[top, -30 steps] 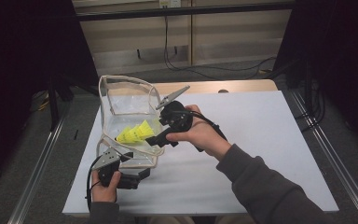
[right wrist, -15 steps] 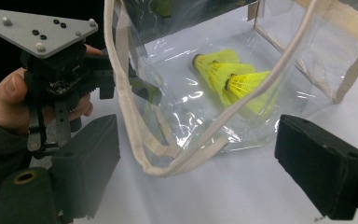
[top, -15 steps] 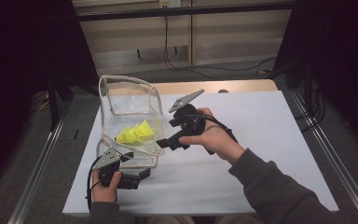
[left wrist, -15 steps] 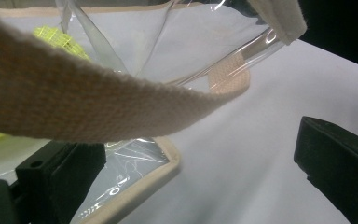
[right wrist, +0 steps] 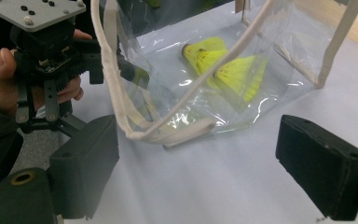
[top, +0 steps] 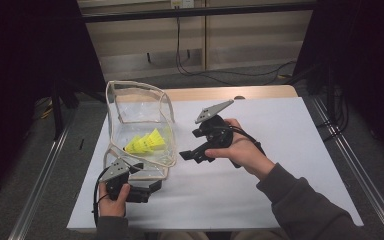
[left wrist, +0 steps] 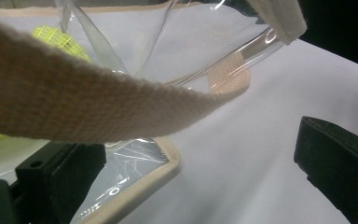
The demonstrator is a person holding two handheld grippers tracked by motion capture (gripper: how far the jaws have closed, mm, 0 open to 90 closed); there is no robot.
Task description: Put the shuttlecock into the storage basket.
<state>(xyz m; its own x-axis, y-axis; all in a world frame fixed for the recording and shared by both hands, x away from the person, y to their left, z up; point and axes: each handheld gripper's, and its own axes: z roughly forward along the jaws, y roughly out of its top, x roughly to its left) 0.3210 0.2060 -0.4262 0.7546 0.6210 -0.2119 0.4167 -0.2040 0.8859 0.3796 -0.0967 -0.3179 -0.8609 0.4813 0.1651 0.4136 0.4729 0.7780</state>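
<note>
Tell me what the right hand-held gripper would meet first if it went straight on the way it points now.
Probably the beige fabric handle strap of the clear plastic bag, which lies just ahead between the open jaws of the right hand-held gripper; the yellow shuttlecocks lie inside, farther on. Depth is uncertain.

left gripper low near the body, jaws apart; right gripper raised, jaws wide, pointing left.

Glossy clear plastic bag, rough woven cloth trim.

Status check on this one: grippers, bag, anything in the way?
Right gripper open, empty, beside clear plastic bag. Left gripper open at bag's near corner. Yellow shuttlecocks inside. Nothing in the way.
</note>
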